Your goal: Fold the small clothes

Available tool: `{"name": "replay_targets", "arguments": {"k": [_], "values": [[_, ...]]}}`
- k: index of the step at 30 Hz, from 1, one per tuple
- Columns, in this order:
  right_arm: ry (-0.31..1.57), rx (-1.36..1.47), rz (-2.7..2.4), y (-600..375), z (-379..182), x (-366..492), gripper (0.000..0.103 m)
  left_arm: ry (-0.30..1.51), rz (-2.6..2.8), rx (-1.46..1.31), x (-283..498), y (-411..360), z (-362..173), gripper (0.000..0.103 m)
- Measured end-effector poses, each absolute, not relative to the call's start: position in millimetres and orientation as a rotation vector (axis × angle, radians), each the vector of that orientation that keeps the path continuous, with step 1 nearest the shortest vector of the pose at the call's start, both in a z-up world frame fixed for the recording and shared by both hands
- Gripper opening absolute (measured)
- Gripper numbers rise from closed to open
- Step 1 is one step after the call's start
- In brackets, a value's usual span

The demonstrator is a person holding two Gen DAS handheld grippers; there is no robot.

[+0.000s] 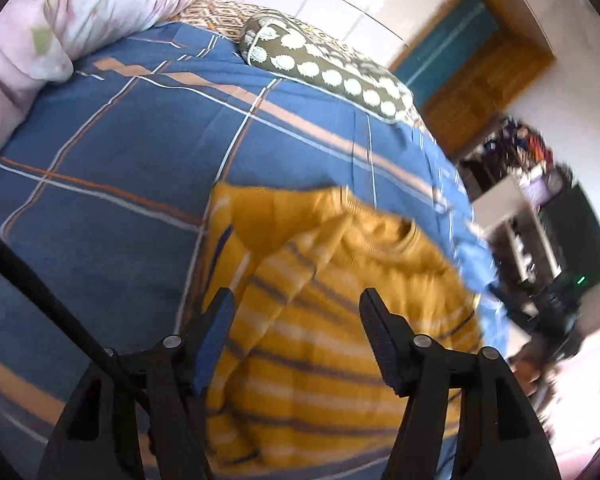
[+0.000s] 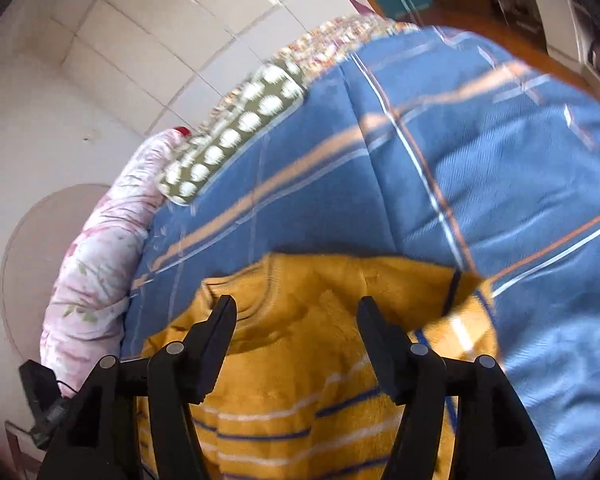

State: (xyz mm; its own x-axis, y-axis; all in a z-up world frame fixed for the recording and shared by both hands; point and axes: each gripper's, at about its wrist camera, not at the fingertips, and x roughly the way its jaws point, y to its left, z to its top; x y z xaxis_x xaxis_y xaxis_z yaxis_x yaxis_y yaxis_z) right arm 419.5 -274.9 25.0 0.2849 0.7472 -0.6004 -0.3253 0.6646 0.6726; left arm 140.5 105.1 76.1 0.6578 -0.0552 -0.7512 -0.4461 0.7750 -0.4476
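Observation:
A small mustard-yellow sweater (image 1: 324, 320) with white and dark stripes lies rumpled on a blue plaid bedspread (image 1: 120, 152). My left gripper (image 1: 298, 300) is open and empty, hovering over the sweater's striped body. In the right wrist view the same sweater (image 2: 308, 360) lies below my right gripper (image 2: 298, 308), which is open and empty over the neck area. One sleeve or edge is folded over at the right (image 2: 464, 300). Both views are motion-blurred.
An olive pillow with white dots (image 1: 324, 68) lies at the far side of the bed, also seen in the right wrist view (image 2: 236, 132). A pink floral quilt (image 1: 60, 20) is bunched at the bed's left. A wooden door (image 1: 476, 68) and cluttered shelves (image 1: 540, 216) stand beyond the bed's right edge.

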Motion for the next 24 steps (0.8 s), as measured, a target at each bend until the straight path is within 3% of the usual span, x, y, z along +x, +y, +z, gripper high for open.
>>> {"name": "replay_targets", "arguments": {"k": [8,10,11,12,16,19,22,24], "values": [[1.106,0.285,0.810,-335.9,1.4,321.0,0.067,0.976,0.221,-0.498,107.5,74.9,31.4,0.071],[1.119,0.272,0.799,-340.4,-12.9,302.5,0.067,1.035,0.217,-0.524,109.1,76.8,20.2,0.029],[1.148,0.274,0.819,-340.9,-22.4,295.2,0.055,1.066,0.201,-0.562,109.6,80.7,17.5,0.015],[1.182,0.286,0.845,-341.4,-28.8,291.8,0.007,1.064,0.217,-0.579,106.5,85.2,22.7,0.013],[1.148,0.335,0.781,-372.5,-19.0,297.0,0.008,1.026,0.281,-0.497,89.4,90.2,61.8,0.004],[1.131,0.312,0.716,-387.2,-11.2,301.9,0.009,1.008,0.464,-0.352,74.3,95.0,81.4,0.003],[1.118,0.244,0.697,-383.1,-5.2,290.9,0.013,0.983,0.454,-0.445,50.8,103.8,80.1,0.009],[1.059,0.193,0.688,-375.7,8.8,279.2,0.015,0.955,0.423,-0.507,35.9,102.9,76.8,0.036]]}}
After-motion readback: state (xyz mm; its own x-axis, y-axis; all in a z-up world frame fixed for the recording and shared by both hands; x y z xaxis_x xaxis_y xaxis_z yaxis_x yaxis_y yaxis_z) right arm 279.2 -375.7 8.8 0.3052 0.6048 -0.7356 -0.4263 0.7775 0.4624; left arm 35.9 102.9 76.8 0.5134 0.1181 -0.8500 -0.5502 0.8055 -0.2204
